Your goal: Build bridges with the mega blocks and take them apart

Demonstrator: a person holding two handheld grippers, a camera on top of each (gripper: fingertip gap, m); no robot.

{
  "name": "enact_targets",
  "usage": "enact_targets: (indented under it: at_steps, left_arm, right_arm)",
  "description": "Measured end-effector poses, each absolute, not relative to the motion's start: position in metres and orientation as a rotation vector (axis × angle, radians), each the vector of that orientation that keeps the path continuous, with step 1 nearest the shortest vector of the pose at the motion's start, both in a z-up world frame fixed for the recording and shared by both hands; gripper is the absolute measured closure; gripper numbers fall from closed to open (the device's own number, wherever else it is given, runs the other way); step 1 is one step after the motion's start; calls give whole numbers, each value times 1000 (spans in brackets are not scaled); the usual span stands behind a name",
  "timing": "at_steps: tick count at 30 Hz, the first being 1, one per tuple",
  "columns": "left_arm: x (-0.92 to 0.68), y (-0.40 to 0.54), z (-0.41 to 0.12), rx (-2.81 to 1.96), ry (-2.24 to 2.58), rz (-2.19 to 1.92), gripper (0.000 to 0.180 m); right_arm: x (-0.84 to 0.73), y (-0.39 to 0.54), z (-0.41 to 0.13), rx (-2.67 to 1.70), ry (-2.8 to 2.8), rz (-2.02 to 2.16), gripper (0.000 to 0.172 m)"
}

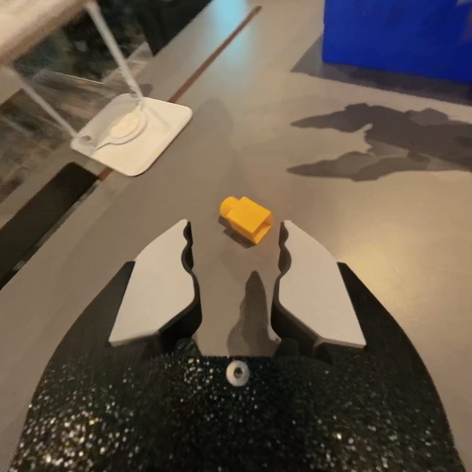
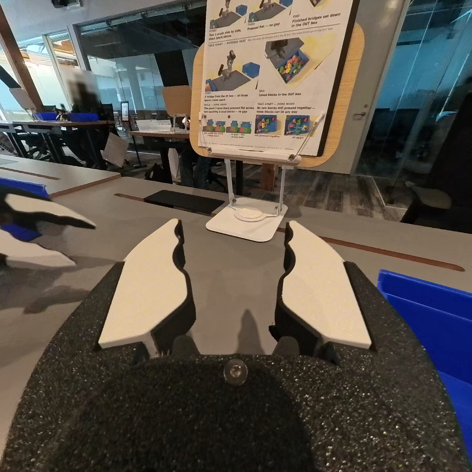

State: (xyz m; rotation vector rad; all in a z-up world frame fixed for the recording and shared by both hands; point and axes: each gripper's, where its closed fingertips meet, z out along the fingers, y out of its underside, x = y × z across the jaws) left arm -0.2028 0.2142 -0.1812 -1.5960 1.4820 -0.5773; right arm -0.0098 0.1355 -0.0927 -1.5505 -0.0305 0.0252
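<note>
A yellow one-stud block [image 1: 245, 219] lies on its side on the grey table [image 1: 178, 204], stud pointing far left. My left gripper [image 1: 235, 224] is open above the table, and the block lies just ahead of its fingertips, nearer the right one, touching neither pad. My right gripper [image 2: 233, 224] is open and empty, held over the table in front of the stand. The left gripper also shows blurred at the left edge of the right wrist view [image 2: 38, 229].
A white stand base [image 1: 132, 135] [image 2: 246, 221] holds an instruction board [image 2: 275, 76] at the table's far side. A blue box [image 1: 396, 35] stands at the far right in the left wrist view. Another blue box [image 2: 434, 332] is at my right. A black pad [image 2: 184, 201] lies by the stand.
</note>
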Motion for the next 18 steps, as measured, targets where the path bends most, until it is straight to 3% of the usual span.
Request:
enact_targets:
  at_steps: [9,18]
  left_arm:
    - [-340,231,-119,-1772,997,-509,121]
    - [-466,251,-97,-1871,658,-326,123]
  right_arm:
    - [-10,132,-87,-1532,-25,30,97]
    - [-8,133,-90,-1542,-16,34,97]
